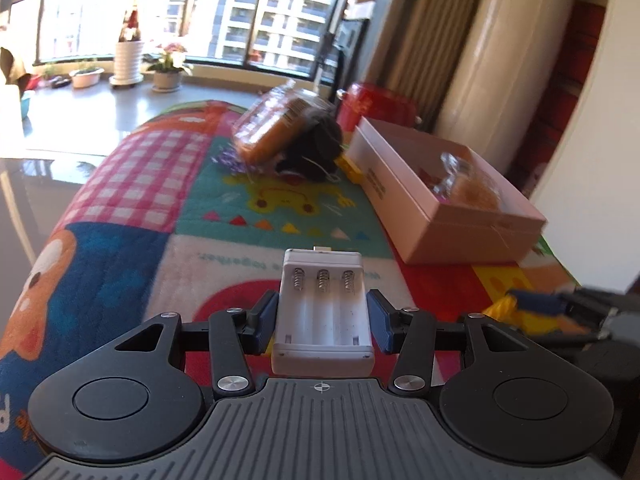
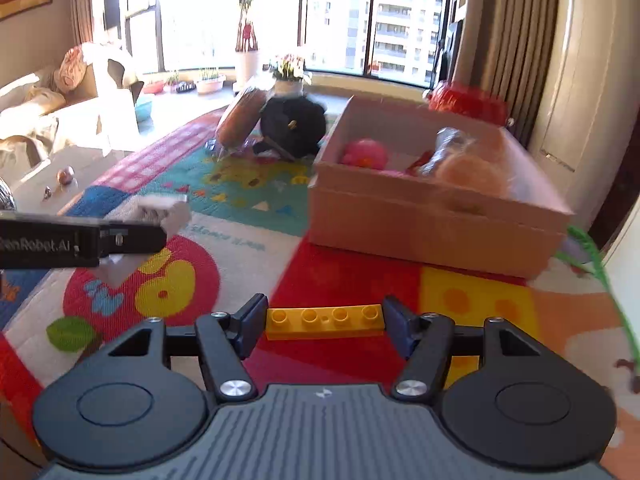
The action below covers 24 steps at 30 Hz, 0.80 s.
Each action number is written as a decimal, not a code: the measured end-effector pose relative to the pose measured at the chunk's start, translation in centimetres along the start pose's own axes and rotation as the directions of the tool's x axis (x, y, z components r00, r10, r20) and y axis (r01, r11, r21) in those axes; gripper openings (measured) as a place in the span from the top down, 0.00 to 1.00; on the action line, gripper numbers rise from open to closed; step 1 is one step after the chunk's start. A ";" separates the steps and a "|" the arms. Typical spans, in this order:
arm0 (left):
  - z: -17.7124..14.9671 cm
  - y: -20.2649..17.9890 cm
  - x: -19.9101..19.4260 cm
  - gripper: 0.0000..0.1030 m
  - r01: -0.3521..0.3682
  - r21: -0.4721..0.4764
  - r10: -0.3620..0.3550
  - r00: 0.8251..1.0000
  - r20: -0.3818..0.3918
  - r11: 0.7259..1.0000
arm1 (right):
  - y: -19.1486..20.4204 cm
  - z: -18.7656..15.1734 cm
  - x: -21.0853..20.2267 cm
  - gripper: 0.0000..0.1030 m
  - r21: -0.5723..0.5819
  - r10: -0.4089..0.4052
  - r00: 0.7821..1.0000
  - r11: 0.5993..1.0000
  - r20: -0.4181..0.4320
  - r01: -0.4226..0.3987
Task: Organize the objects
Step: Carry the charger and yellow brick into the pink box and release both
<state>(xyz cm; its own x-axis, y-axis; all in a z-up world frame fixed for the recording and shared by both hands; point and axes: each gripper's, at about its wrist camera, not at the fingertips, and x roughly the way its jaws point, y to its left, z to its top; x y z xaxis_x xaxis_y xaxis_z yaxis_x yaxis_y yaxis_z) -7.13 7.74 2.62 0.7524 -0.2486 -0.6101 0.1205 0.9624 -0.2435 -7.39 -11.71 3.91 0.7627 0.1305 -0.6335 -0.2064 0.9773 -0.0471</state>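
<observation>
Two loads are up at once: the left gripper (image 1: 323,322) clamps a white battery holder (image 1: 323,312), the right gripper (image 2: 325,322) pinches a yellow brick (image 2: 325,321) end to end, both short of the cardboard box (image 2: 432,232). The brick could pivot out, and either load could clip the box's near wall.

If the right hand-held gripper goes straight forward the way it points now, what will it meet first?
Probably the cardboard box. The right hand-held gripper is shut on a yellow toy brick, and beyond it lies only the bare play mat up to the box's near wall. Depth is unclear, so it might instead pass above it.
</observation>
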 end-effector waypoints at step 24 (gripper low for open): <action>9.9 -6.1 6.5 0.49 0.192 -0.038 -0.176 0.948 0.266 0.981 | -9.3 -1.1 -6.5 0.39 0.148 -0.118 0.979 0.984 0.164 0.094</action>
<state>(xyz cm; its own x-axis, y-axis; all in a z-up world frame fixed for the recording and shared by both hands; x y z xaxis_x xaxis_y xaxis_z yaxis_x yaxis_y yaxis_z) 3.42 1.37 7.59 0.8641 -0.3754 -0.3352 0.2384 0.8919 -0.3844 -11.07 -21.83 7.66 0.8721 0.0395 -0.4877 -0.0404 0.9991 0.0086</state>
